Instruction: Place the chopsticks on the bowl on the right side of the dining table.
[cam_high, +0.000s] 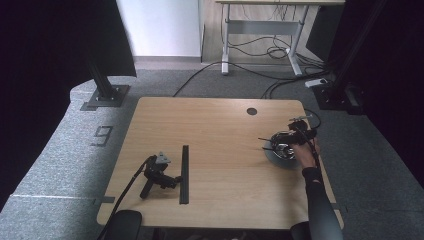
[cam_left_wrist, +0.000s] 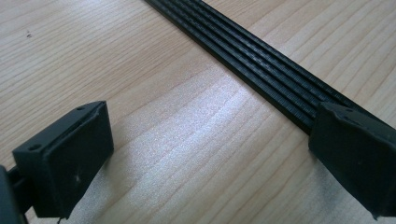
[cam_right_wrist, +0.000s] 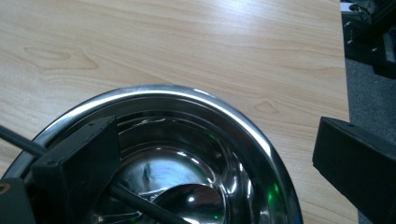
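A: Judging by how things lay, how far along did the work seem?

B: Early, I'd say. The right tongs (cam_high: 289, 142) hung over the steel bowl (cam_high: 281, 150) at the right of the high frame, near the tabletop's (cam_high: 220, 130) right edge, with a hand (cam_high: 303, 153) behind them. Their jaws stood wide apart in the right gripper view, one over the bowl's inside, the other outside its rim (cam_right_wrist: 187, 93), clamped on nothing. A ladle or spoon (cam_right_wrist: 191, 203) with a thin dark handle (cam_right_wrist: 140, 203) rested in the bottom of the bowl.

A: And the left tongs?

B: The left tongs (cam_high: 176, 180) lay on the tabletop at the lower left of centre, no hand on them. Their jaws stood apart too, one tip at or just over the black strip (cam_high: 184, 174); I couldn't tell whether it touched.

A: So what was done, and what was left?

B: Nothing looked gripped yet. As I read it, closing on the rim or the handle was all to come.

A: Materials?

B: The bowl was polished metal, round, with a rolled lip, mirror-bright and throwing green glints. The strip (cam_left_wrist: 261, 70) was long, flat and matte black, ribbed lengthwise with fine grooves. The tabletop was pale wood-grain laminate, smooth, with rounded corners and a dark cable hole (cam_high: 251, 111) at upper right. The pads (cam_left_wrist: 70, 158) of the tongs looked like blocky matte black plastic.
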